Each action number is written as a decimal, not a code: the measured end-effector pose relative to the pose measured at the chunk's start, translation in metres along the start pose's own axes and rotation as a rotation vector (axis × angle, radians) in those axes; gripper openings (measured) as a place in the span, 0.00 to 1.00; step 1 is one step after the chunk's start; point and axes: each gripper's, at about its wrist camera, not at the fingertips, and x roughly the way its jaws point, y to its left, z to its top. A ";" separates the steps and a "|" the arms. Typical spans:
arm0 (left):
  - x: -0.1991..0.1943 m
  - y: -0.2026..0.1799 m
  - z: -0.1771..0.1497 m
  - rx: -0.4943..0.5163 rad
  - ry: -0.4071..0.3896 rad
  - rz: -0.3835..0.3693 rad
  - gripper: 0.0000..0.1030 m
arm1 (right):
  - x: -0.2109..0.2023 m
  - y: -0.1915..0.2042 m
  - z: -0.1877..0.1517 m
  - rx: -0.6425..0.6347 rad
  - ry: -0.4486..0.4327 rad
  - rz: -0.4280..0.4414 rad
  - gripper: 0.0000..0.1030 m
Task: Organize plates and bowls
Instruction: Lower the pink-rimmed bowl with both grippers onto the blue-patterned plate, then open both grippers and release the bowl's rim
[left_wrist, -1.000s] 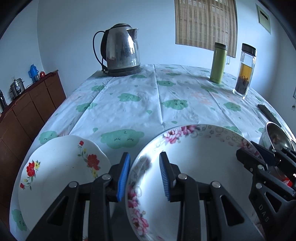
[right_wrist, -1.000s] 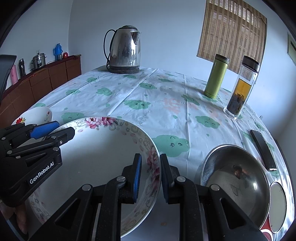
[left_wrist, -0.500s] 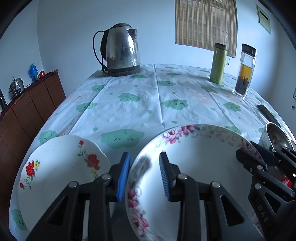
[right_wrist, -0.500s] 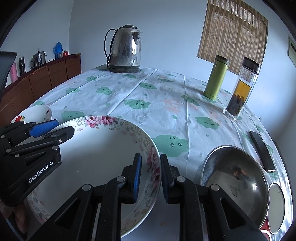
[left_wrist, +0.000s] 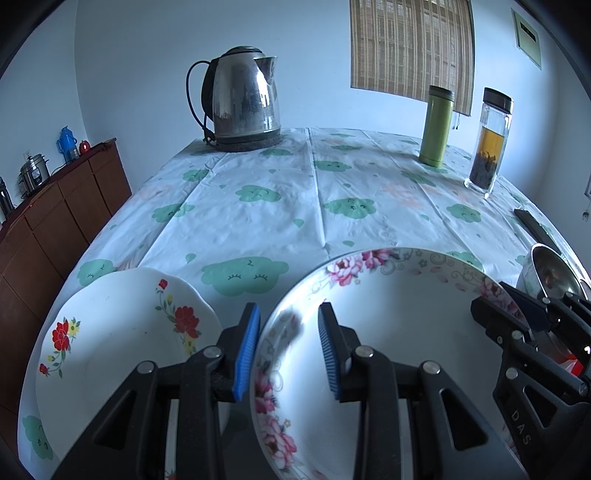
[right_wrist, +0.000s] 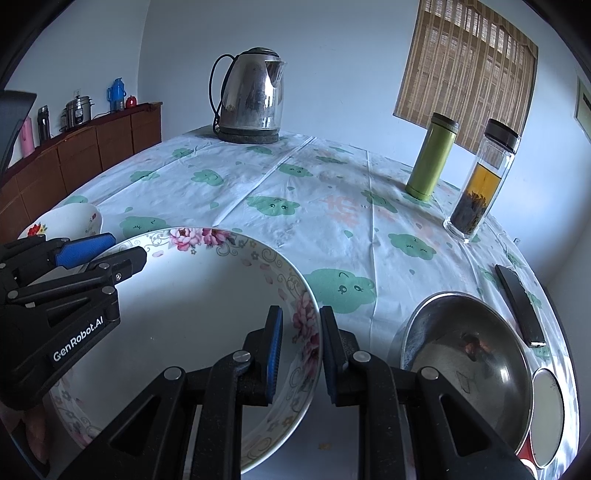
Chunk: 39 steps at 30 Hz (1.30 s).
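Walls: we note plain pale blue walls (left_wrist: 140, 74)
Window: we find a bamboo blind (left_wrist: 412, 48) drawn, daylight showing through its slats
Furniture: we record a brown wooden sideboard (left_wrist: 55, 221) along the left wall, small appliances on top

kettle (left_wrist: 243, 99): steel, upright at the table's far edge; black cord behind it
green flask (left_wrist: 437, 125): upright, far right
glass bottle (left_wrist: 489, 142): just right of the flask; dark leaves, amber liquid
tablecloth (left_wrist: 280, 221): white, green clouds
phone (right_wrist: 519, 306): dark, flat, right edge
sideboard (left_wrist: 55, 206): left wall; small appliances on top
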 end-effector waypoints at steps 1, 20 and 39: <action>0.000 0.000 0.000 0.000 0.000 0.000 0.30 | 0.000 0.000 0.000 -0.001 0.000 -0.001 0.21; 0.001 0.004 0.000 -0.020 0.009 -0.035 0.30 | 0.001 0.006 0.000 -0.039 0.002 -0.040 0.21; 0.004 0.008 -0.001 -0.045 0.038 -0.061 0.30 | -0.009 0.026 -0.003 -0.087 -0.049 0.017 0.21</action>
